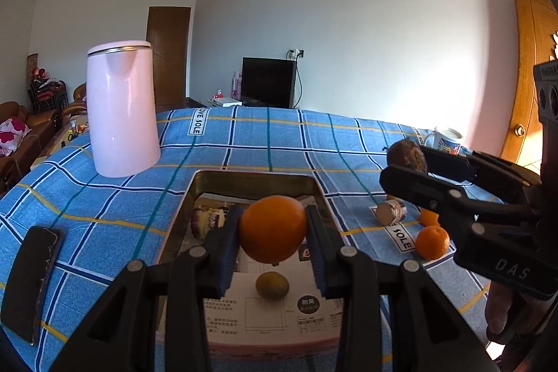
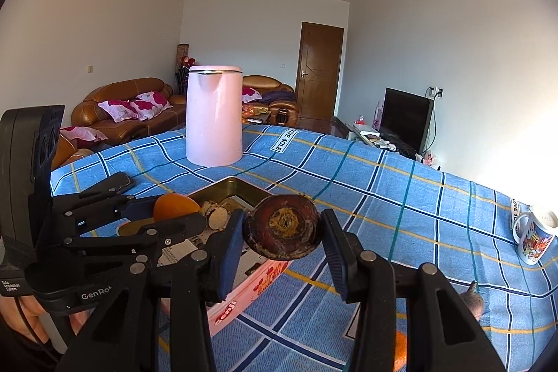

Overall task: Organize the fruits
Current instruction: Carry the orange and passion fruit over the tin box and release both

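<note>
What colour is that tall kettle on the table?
Pale pink kettle, with a thin metal band near its lid; clearest in the right wrist view.

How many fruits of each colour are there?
Orange fruit: 3
Yellow-green fruit: 1
Brown fruit: 1
Reddish fruit: 1
Total: 6
</note>
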### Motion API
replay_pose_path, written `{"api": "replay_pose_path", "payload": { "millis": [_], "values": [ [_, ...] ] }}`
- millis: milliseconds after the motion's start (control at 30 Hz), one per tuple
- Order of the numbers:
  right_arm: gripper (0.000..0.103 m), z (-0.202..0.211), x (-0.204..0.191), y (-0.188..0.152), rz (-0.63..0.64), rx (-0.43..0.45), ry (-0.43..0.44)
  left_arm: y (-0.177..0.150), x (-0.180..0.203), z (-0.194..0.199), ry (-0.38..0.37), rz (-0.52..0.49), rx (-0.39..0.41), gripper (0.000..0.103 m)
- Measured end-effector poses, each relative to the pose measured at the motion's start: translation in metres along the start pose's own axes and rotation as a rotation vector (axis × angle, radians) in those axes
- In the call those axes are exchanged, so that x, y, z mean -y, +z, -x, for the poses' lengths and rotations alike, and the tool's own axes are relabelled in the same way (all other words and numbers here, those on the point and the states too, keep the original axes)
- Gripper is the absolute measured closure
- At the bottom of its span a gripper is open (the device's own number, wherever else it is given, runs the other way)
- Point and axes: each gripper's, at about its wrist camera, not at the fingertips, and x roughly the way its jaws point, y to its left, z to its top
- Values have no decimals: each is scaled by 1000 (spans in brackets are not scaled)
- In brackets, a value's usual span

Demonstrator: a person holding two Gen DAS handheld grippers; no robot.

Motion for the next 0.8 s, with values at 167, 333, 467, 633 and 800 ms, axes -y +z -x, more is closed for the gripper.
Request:
{"api": "replay_pose_path", "payload": {
  "millis": [167,333,467,633,800],
  "values": [
    [57,-15,-7,2,2,-23,19,-1,-13,-7,25,11,-15,65],
    [57,-33,-15,0,6,-58,36,-2,-24,-13,36,20,-34,65],
    [57,-46,-18,-4,-1,-92,39,-1,-30,-17,36,30,-47,65],
    [57,-60,-21,-8,5,-130,38,-3,-31,-22,37,28,-70,65],
    [57,-71,-23,-12,4,-162,44,-5,-32,-27,38,25,-93,65]
  ]
}}
